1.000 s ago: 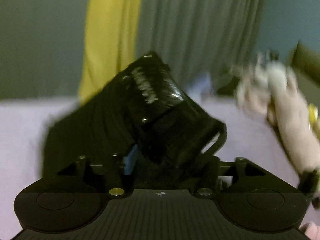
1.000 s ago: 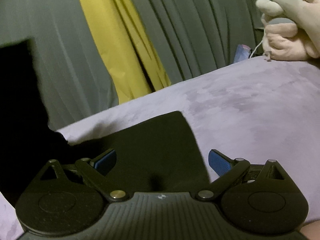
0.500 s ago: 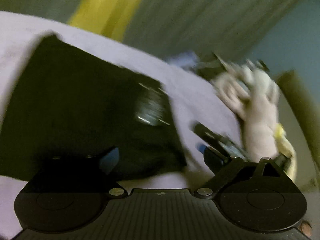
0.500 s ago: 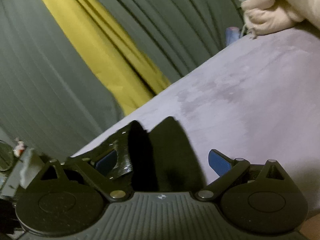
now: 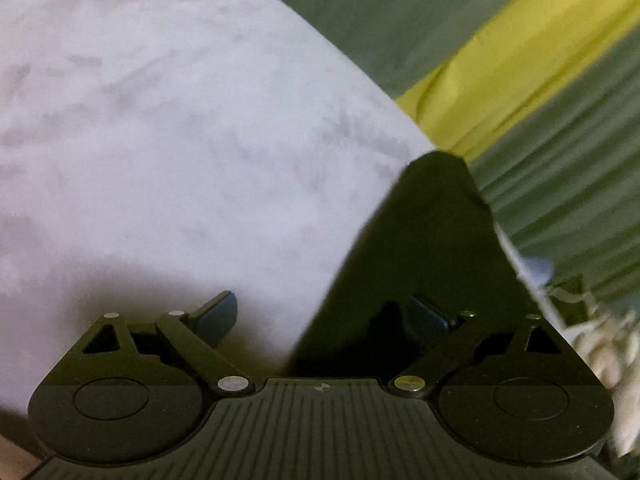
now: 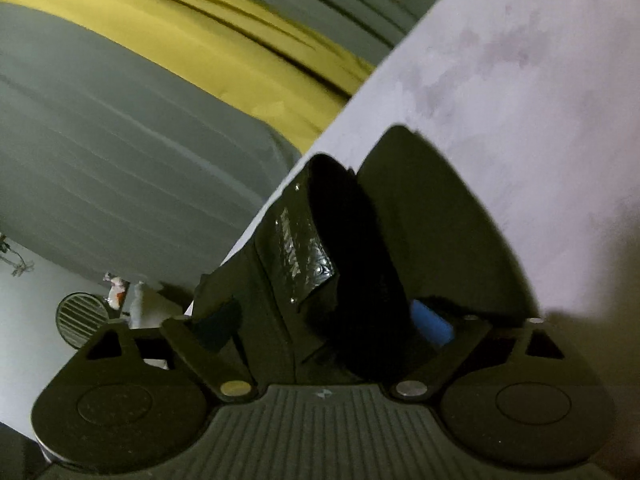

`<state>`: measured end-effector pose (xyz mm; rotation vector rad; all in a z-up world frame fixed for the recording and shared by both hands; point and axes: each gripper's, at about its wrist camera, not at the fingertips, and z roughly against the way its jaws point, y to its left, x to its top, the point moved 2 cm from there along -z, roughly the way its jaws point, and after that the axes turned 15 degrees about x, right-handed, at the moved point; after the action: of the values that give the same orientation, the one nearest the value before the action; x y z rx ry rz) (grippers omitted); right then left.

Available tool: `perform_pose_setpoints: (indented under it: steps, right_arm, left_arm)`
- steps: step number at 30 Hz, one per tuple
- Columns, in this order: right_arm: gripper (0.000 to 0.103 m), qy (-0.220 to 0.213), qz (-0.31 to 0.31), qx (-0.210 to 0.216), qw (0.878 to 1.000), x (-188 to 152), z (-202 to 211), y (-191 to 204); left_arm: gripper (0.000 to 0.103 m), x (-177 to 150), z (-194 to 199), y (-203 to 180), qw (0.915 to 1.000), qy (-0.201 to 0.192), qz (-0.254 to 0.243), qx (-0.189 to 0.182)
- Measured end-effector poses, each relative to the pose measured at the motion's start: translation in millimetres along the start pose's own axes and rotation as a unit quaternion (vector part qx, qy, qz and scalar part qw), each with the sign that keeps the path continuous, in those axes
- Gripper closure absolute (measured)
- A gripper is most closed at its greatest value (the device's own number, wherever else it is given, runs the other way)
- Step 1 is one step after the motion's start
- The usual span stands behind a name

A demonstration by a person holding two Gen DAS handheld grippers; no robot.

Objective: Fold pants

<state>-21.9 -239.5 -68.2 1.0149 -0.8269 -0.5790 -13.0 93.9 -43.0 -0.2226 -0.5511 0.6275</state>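
Observation:
The black pants (image 5: 420, 248) lie folded on the lilac bed cover (image 5: 160, 140). In the left wrist view my left gripper (image 5: 324, 318) is open and empty, low over the cover, with its right finger above the pants' edge. In the right wrist view my right gripper (image 6: 324, 320) is open too, and the pants (image 6: 432, 220) with their glossy waistband label (image 6: 296, 248) fill the gap between the jaws. No finger presses the cloth.
Grey-green curtains (image 6: 120, 160) with a yellow strip (image 5: 500, 64) hang behind the bed. A pale plush toy (image 5: 608, 352) lies at the right edge of the left wrist view. A small fan (image 6: 80, 320) stands off the bed at lower left in the right wrist view.
My left gripper let go of the pants, opened and swung left over the bare cover. My right gripper tilted and moved in over the waistband; it stayed open.

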Motion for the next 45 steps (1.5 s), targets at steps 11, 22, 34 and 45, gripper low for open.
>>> perform_pose_setpoints:
  steps: [11, 22, 34, 45]
  right_arm:
    - [0.054, 0.084, -0.073, 0.025, 0.993, 23, -22, -21]
    - [0.063, 0.133, 0.001, 0.002, 0.991, 19, -50, 2]
    - [0.051, 0.110, -0.050, 0.033, 0.992, 11, -57, 3]
    - [0.081, 0.066, 0.173, -0.035, 0.982, -2, -37, 109]
  left_arm:
    - [0.007, -8, -4, -12, 0.9990, 0.001, -0.044, -0.012]
    - [0.007, -13, -6, -19, 0.9977, -0.007, -0.067, 0.007]
    - [0.006, -14, -7, -19, 0.9975, -0.010, -0.070, 0.007]
    - [0.006, -13, -1, -13, 0.9983, -0.017, -0.055, 0.002]
